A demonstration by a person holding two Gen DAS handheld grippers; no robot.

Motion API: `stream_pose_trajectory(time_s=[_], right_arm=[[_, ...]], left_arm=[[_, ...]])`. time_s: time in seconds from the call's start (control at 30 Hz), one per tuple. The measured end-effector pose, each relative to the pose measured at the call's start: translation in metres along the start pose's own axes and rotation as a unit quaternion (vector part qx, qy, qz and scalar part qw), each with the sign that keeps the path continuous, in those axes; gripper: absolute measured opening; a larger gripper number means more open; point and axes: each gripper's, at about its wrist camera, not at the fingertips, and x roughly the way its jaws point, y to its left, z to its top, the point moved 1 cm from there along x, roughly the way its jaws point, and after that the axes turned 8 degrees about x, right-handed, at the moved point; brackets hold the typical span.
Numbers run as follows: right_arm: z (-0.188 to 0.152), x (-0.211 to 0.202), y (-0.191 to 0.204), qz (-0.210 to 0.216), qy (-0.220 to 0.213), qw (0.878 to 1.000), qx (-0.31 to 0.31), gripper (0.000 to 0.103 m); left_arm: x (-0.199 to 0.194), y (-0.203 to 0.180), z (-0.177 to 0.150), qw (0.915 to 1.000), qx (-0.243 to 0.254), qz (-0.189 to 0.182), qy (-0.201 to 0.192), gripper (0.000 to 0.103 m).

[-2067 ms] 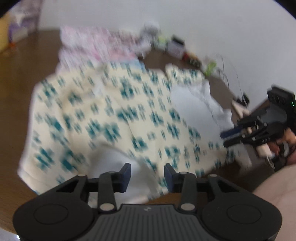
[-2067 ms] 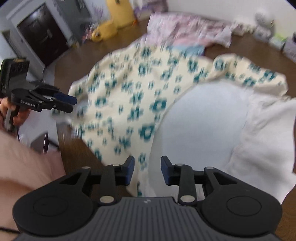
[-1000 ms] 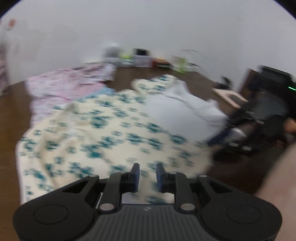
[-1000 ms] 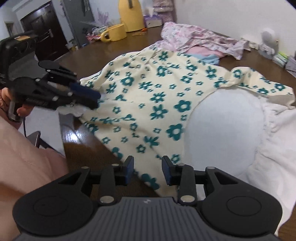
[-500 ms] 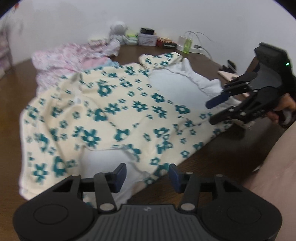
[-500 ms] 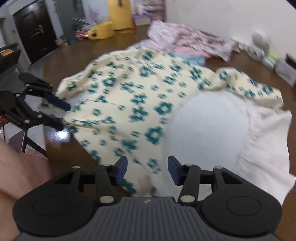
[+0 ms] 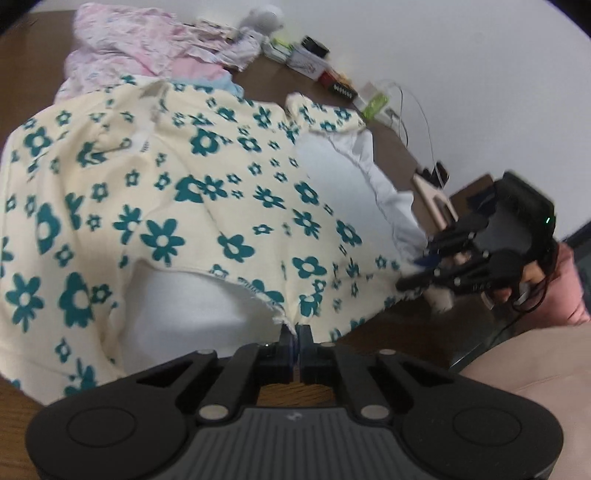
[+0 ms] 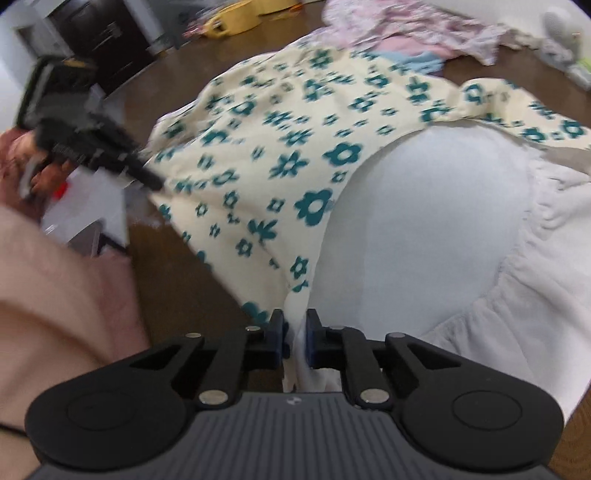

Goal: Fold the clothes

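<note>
A cream garment with teal flowers (image 7: 207,192) and a white lining lies spread on the brown table (image 7: 14,48); it also shows in the right wrist view (image 8: 295,147). My left gripper (image 7: 295,338) is shut on the garment's near hem. My right gripper (image 8: 295,336) is shut on the hem at the other near corner, where the flowered cloth meets the white lining (image 8: 424,229). Each gripper appears in the other's view, the right gripper (image 7: 421,273) at the right edge and the left gripper (image 8: 147,177) at the left edge, both on the cloth's edge.
A pile of pink and light blue clothes (image 7: 140,44) lies behind the garment. Small boxes, a plush toy and cables (image 7: 332,77) line the wall at the back. A yellow mug (image 8: 232,22) stands far off. My pink sleeve (image 8: 55,288) is close by.
Both grippers were open half a second ago and have closed on the near hem of the flowered garment. Both have moved down and closer to the cloth.
</note>
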Motion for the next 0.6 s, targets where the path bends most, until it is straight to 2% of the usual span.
stream_pose_trajectory(time_s=[0.2, 0.3, 0.33, 0.4, 0.43, 0.47, 0.53, 0.6], right_arm=[[0.003, 0.007, -0.004, 0.019, 0.025, 0.999, -0.013, 0.011], [-0.001, 0.005, -0.005, 0.014, 0.027, 0.999, -0.01, 0.012], [-0.002, 0.004, -0.006, 0.009, 0.024, 1.0, -0.006, 0.015], [-0.003, -0.003, -0.008, -0.009, -0.008, 1.0, 0.007, 0.034], [-0.006, -0.011, -0.009, -0.017, -0.029, 0.999, 0.016, 0.051], [-0.009, -0.019, -0.01, -0.025, -0.052, 0.998, 0.025, 0.059], [-0.019, -0.038, -0.012, -0.046, -0.1, 0.993, 0.048, 0.064], [-0.033, -0.055, -0.013, -0.072, -0.137, 0.986, 0.068, 0.067]], left_arm=[[0.009, 0.004, -0.002, 0.9997, -0.002, 0.003, 0.023, 0.003], [0.013, 0.003, -0.004, 0.9988, 0.009, 0.024, 0.043, 0.003], [0.012, 0.005, -0.004, 0.9986, 0.008, 0.032, 0.042, 0.003], [0.006, 0.006, -0.002, 0.9986, 0.01, 0.048, 0.022, 0.011], [0.0, 0.005, -0.001, 0.998, 0.013, 0.061, 0.007, 0.023], [-0.007, 0.003, 0.001, 0.9967, 0.02, 0.078, -0.009, 0.035], [-0.021, -0.005, 0.005, 0.9913, 0.04, 0.117, -0.046, 0.046], [-0.032, -0.015, 0.008, 0.9827, 0.068, 0.153, -0.079, 0.047]])
